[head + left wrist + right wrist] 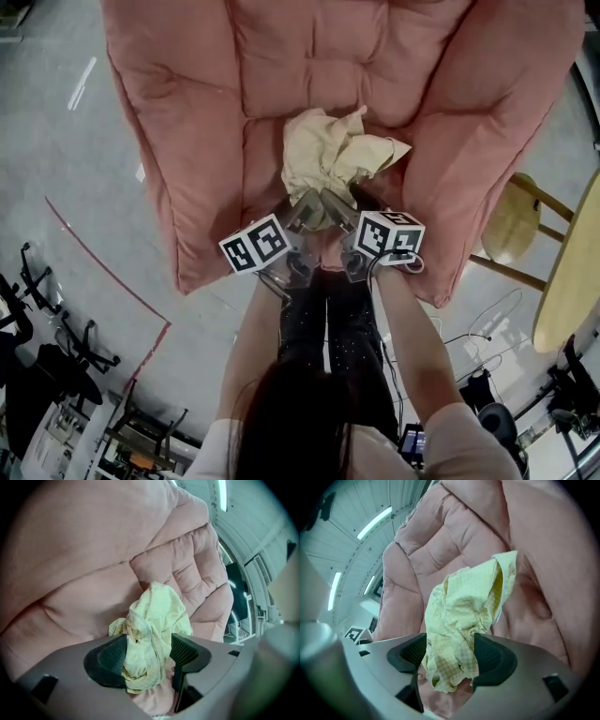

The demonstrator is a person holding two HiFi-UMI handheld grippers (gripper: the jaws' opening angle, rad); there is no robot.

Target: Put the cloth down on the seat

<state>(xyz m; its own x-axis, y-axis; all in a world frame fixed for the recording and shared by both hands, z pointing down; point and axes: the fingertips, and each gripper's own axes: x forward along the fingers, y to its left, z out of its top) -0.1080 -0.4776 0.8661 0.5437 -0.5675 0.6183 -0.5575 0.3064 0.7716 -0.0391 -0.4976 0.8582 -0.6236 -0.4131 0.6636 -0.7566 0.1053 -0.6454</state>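
Note:
A crumpled pale yellow cloth point(333, 155) lies on the pink padded seat point(309, 56), near its front edge. Both grippers reach in side by side from the front. My left gripper point(302, 210) has its jaws wide apart, and the cloth point(154, 620) hangs loosely between the black pads point(107, 658). My right gripper point(343, 208) is spread just as wide around the other end of the cloth point(464, 606), which sags between its pads point(492, 656). Pink cushion point(70, 573) fills the background behind the cloth. The cloth's lower folds are hidden by the gripper bodies.
The seat's thick padded arms point(159, 159) rise on both sides of the cloth. A wooden stool point(511, 220) and a round wooden tabletop point(572, 272) stand at the right. Cables point(487, 328) run over the grey floor, and dark chairs point(37, 337) stand at the lower left.

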